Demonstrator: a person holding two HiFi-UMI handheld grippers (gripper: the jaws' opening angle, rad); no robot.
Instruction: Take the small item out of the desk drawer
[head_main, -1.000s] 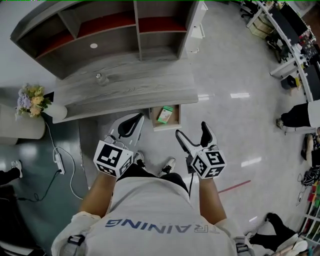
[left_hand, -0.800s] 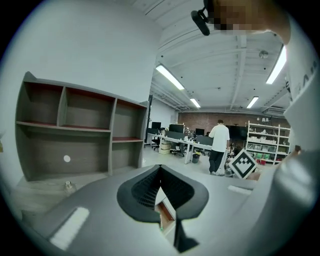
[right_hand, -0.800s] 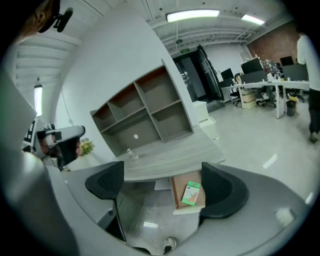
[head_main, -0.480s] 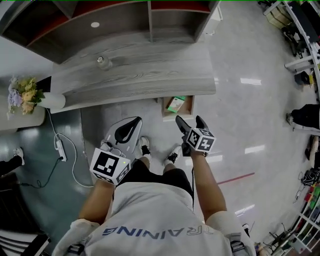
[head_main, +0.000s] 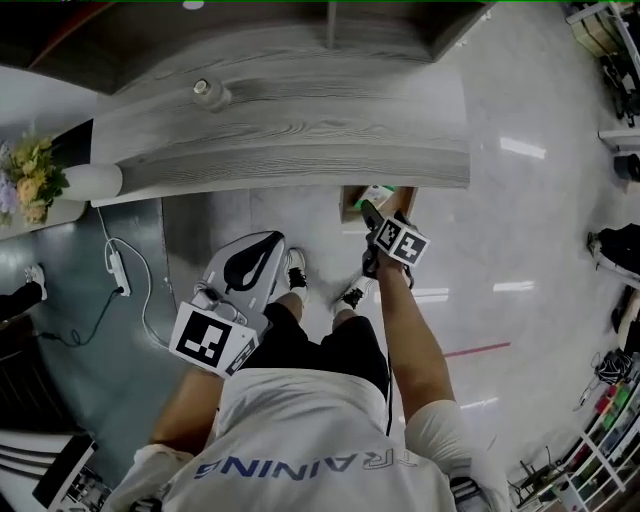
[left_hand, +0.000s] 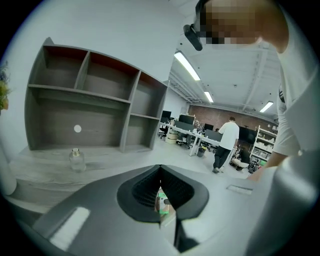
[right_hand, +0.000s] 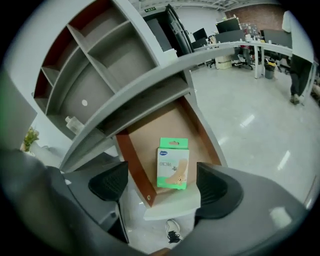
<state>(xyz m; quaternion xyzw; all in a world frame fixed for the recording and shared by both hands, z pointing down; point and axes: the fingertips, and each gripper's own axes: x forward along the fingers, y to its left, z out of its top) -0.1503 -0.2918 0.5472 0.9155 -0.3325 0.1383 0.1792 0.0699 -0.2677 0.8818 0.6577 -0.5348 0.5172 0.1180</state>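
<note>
Grey wooden desk (head_main: 300, 140) fills the upper head view, with its drawer (right_hand: 165, 125) standing open underneath. The small green box (right_hand: 173, 163) lies flat on the drawer floor. My right gripper (right_hand: 162, 186) hangs over it, jaws wide but just narrowing, touching nothing. My left gripper (left_hand: 160, 172) looks closed and empty, I think.

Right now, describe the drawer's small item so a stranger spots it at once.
Start at the long grey wood-grain desk; under its front edge a brown drawer stands open. Flat on its floor lies a small box, alone there, green with a white face, unlike the clear glass bottle up on the desk top.
</note>
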